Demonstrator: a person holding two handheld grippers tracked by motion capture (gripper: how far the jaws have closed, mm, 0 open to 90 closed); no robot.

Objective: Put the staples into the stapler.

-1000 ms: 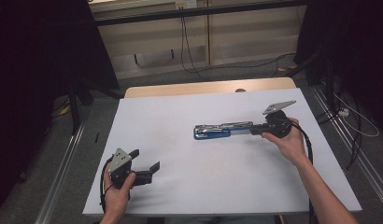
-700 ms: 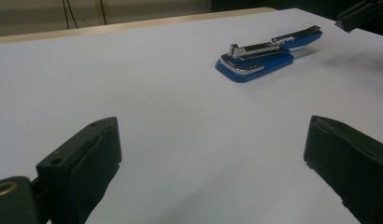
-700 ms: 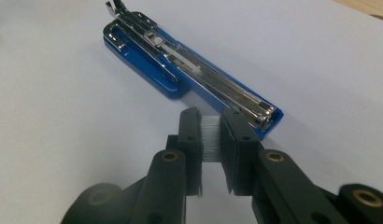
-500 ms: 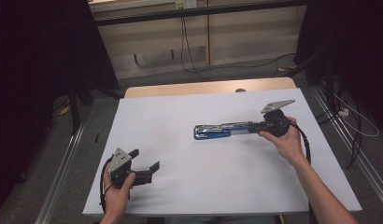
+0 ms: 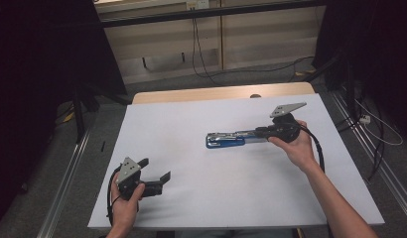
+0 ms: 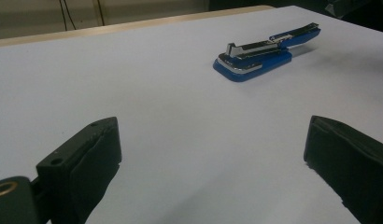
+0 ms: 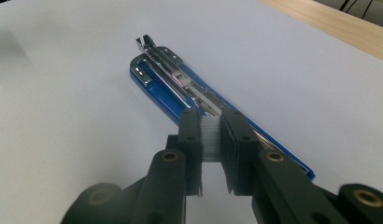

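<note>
A blue stapler [image 5: 225,140] lies open on the white table [image 5: 201,208], its metal magazine exposed [image 7: 178,77]. My right gripper [image 5: 261,133] is at the stapler's right end, over the rear of the magazine. In the right gripper view its jaws [image 7: 211,123] are shut on a short strip of staples [image 7: 211,140], held just above the magazine. My left gripper [image 5: 154,169] rests near the table's front left, jaws wide open with nothing between them. From the left gripper [image 6: 213,128] the stapler [image 6: 255,58] lies far ahead to the right.
A wooden strip [image 5: 216,93] runs along the table's far edge. Cables [image 5: 375,134] trail on the floor to the right, and metal rails [image 5: 67,183] run along both sides. White tabletop lies between the two grippers.
</note>
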